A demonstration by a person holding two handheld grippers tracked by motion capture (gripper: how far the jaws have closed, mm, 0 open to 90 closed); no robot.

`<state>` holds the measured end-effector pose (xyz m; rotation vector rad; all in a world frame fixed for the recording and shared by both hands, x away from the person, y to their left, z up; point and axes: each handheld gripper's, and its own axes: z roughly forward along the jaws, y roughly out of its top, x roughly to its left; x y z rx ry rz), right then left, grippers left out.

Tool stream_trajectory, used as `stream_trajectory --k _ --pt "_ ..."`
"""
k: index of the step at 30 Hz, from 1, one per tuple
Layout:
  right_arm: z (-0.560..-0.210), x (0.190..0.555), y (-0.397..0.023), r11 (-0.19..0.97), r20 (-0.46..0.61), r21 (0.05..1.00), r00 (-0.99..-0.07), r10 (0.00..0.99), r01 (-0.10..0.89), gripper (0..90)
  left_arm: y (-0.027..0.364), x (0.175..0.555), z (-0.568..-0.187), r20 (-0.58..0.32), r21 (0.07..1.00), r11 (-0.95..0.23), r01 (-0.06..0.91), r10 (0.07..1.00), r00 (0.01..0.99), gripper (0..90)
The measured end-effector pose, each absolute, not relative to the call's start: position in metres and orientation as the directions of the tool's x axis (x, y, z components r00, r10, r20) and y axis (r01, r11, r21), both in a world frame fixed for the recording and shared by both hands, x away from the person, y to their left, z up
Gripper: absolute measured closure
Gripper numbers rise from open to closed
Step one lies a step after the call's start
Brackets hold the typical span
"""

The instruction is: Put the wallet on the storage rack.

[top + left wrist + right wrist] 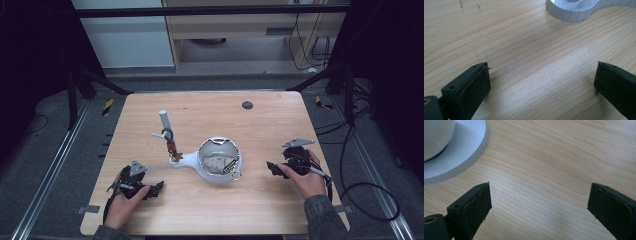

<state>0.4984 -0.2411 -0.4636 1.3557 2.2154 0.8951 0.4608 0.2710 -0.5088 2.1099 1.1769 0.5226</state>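
From my remote station, I see a light wooden worktop with a person's two hands resting on it, each holding a two-jaw gripper. The left gripper lies near the worktop's near left corner, its grey three-cornered plate on top, and its jaws stand wide apart with nothing between them; in the left gripper view only bare wood grain lies between the two black pads. The right gripper sits toward the right edge, about midway along it, jaws likewise spread wide and empty (the right gripper view shows plain wood between them).

Between the two grippers, around the middle of the worktop, stands a white stand whose ribbed rim edges into both gripper views. A white bowl rests on its round part, holding a pale crumpled item I cannot identify, with a small metal ring at the bowl's near side. From the stand's narrow end rises a white post, tilted slightly, with a dark loop and brownish pieces hanging on it. A small dark disc lies near the far edge, well apart from everything else.
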Motion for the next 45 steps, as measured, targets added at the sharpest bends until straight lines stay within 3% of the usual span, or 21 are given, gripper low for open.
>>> stream_trajectory --k 35,45 --pt "-0.504 0.506 -0.239 0.259 0.026 0.678 -0.375 0.927 0.688 4.1 0.271 0.461 -0.509 0.024 0.711 -0.377 0.593 0.856 0.516 0.0" --pt "-0.513 0.501 -0.236 0.247 -0.002 0.724 -0.356 0.934 0.645 0.9 0.27 0.461 -0.509 0.021 0.71 -0.377 0.594 0.855 0.518 0.0"
